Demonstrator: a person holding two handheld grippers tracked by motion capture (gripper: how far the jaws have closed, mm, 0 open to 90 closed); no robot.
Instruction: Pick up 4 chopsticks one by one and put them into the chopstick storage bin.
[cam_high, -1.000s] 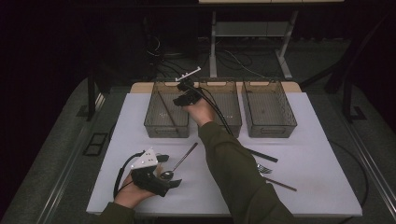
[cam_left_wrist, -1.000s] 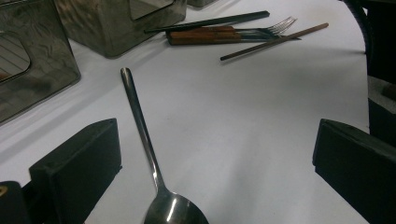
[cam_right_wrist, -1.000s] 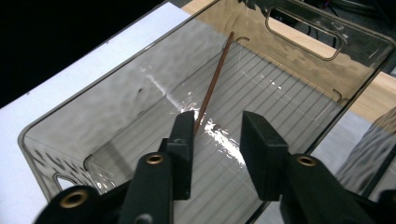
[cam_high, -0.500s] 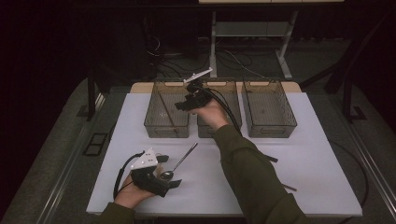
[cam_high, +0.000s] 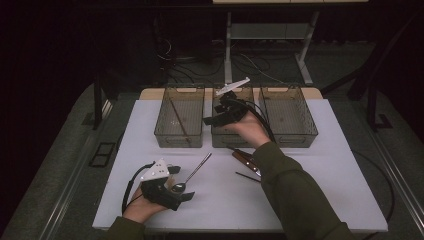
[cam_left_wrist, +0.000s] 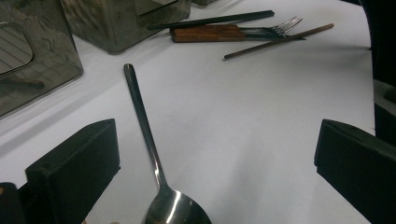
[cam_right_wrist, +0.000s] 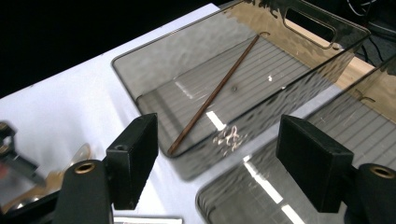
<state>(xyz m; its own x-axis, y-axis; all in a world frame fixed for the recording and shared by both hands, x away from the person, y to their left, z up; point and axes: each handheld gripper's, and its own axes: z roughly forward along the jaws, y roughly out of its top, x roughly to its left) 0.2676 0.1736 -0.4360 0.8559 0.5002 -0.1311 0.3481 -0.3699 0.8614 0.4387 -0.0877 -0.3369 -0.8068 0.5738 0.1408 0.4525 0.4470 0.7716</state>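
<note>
From above, your right gripper (cam_high: 216, 118) hangs over the middle bin (cam_high: 235, 137); a second ago it was over the left bin (cam_high: 179, 122), so it has travelled to the right and a little toward you. A brown chopstick (cam_high: 178, 120) lies slanted in that left bin. Your left gripper (cam_high: 172, 192) rests on the white table (cam_high: 320, 165) exactly where it was, with the spoon (cam_high: 192, 173) pointing away from it. A wood-handled knife (cam_high: 245, 161) lies by your right sleeve.

Along the left gripper's jaws, they stand wide apart, with the spoon's (cam_left_wrist: 156, 158) bowl on the table between them, untouched. A fork (cam_left_wrist: 273, 28) and a second chopstick (cam_left_wrist: 279, 41) lie farther off.

Along the right gripper's jaws, they have just been opening and now stand wide with nothing between them; the chopstick (cam_right_wrist: 215, 93) rests on the left bin's (cam_right_wrist: 140, 74) ribbed floor beyond.
</note>
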